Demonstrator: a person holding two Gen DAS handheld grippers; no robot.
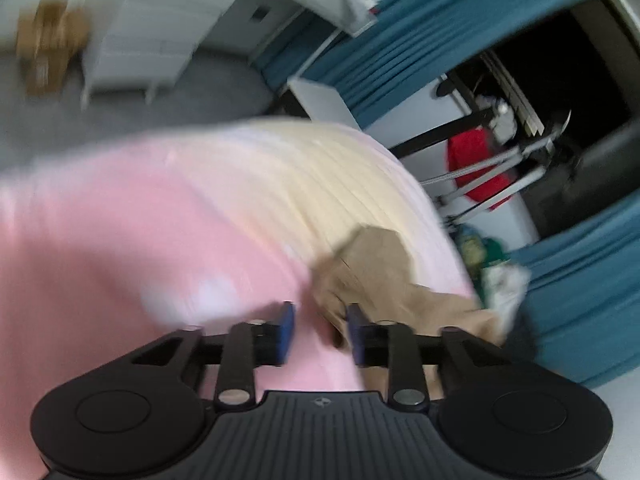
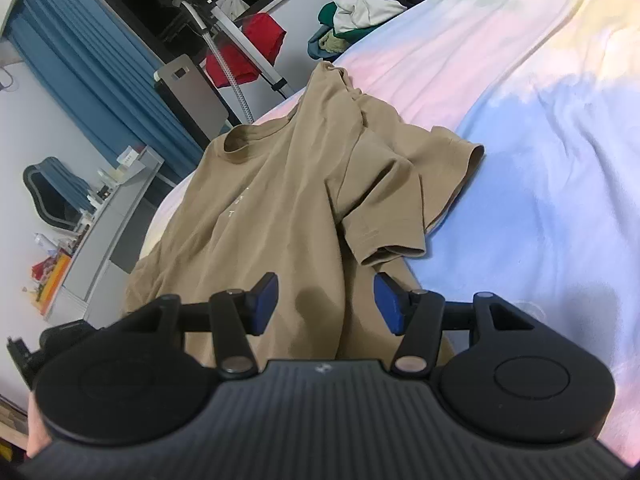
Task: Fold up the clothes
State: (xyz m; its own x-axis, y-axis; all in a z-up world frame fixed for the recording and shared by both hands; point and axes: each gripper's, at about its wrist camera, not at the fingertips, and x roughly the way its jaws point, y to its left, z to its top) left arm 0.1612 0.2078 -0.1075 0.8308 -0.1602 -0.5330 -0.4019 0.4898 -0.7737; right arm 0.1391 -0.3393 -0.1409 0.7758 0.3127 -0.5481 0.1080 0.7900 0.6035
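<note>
Bedroom: bed (image 2: pixel 540 128), curtains (image 2: pixel 92 80)

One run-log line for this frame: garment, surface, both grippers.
garment: tan cotton T-shirt, rumpled, unfolded | surface: pastel tie-dye bedspread | left gripper: open, empty | right gripper: open above shirt

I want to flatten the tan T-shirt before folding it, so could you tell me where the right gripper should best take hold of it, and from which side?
Probably the hem of the sleeve folded over the tan T-shirt. Its cuff edge lies loose and slightly raised above the body, just ahead of the right gripper, whose jaws stand open. Come from the near side, low along the bedspread, and pinch the cuff.
</note>
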